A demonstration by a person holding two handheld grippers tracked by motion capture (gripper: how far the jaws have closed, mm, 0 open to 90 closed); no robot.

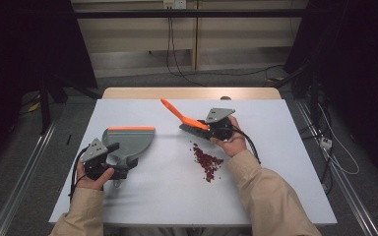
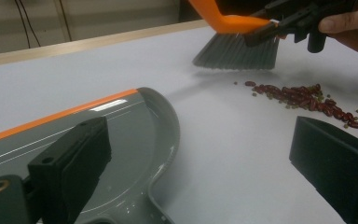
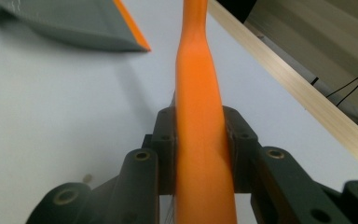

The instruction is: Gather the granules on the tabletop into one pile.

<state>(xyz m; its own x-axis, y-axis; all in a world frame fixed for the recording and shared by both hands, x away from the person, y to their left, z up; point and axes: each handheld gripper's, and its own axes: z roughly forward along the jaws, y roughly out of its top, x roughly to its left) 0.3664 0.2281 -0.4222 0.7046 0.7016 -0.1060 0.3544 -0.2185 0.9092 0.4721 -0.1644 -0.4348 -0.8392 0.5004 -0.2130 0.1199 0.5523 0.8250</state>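
On the pale table, we hold a dustpan at the left and a brush at the right, with spilled beans between them.

At the near left, our left gripper sits at the handle end of the grey dustpan, whose orange-edged lip faces the far side; from the left gripper view its jaws stand wide apart with the pan's rim between them, and we cannot tell whether they press on it. Right of centre lie the red beans, well apart from the pan. Just beyond them our right gripper is clamped tight on the brush, its orange handle slanting far-left and its bristles above the table.
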